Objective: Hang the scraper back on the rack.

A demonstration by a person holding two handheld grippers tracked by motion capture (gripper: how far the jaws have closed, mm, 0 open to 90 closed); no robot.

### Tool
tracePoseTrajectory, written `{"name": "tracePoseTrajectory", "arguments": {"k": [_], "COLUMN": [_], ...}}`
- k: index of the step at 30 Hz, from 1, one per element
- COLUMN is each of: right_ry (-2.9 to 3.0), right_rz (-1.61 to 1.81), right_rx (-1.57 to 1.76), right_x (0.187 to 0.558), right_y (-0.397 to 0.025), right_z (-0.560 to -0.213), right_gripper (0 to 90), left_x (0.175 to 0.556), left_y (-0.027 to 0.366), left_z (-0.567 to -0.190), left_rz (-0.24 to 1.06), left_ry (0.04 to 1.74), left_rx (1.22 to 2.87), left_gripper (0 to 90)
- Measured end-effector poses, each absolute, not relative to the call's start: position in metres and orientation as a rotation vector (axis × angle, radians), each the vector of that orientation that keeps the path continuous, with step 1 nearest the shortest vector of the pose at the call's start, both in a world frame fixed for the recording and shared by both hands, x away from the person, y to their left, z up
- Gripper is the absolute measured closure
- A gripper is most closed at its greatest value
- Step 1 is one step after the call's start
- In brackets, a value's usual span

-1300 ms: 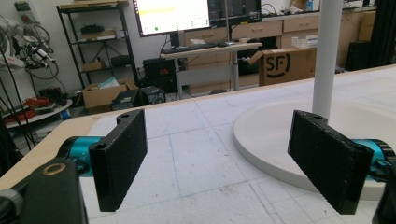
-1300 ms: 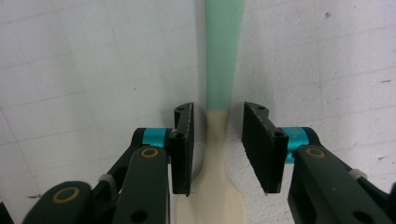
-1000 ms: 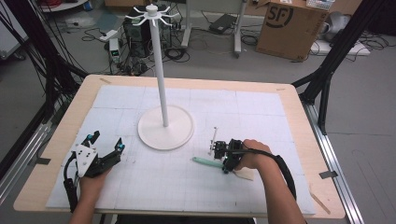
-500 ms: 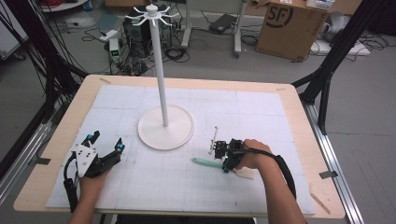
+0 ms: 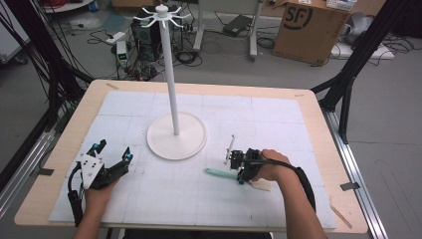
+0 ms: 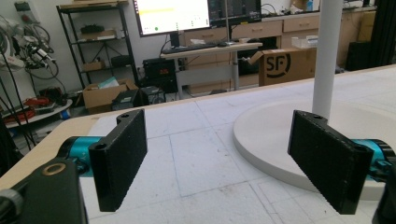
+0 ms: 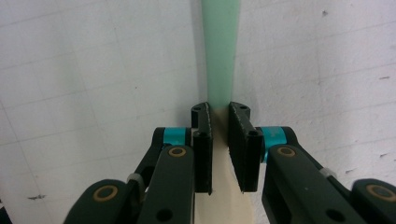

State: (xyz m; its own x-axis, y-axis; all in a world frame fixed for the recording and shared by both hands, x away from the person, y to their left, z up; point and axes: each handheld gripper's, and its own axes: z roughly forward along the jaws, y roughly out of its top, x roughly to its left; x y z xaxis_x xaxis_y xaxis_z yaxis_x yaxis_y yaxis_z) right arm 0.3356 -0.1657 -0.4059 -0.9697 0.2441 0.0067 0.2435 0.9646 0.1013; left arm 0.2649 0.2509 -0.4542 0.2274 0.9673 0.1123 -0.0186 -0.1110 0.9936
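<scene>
White mat: right gripper (image 7: 219, 116) clamped on green-handled tool (image 7: 220, 51), its cream end hidden; left gripper (image 6: 224, 154) wide apart.

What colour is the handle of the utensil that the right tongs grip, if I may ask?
Pale mint green handle, clearest in the right gripper view.

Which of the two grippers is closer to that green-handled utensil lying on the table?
The right one. The right gripper has its jaws closed on the green-handled utensil, where green meets cream. The left gripper sits open, well off to the left across the mat, nearer the white stand.
</scene>
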Motion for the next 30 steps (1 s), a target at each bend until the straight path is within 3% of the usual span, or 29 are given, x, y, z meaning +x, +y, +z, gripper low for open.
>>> {"name": "tracePoseTrajectory", "arguments": {"k": [30], "right_ry": [3.051], "right_rz": [0.315], "right_rx": [0.364], "right_x": [0.332], "right_y": [-0.179], "right_z": [-0.399], "right_gripper": [80.9], "left_x": [0.265], "left_y": [0.251], "left_z": [-0.454], "left_rz": [1.12], "left_ry": [0.977], "left_rx": [1.388], "left_gripper": [20.4]}}
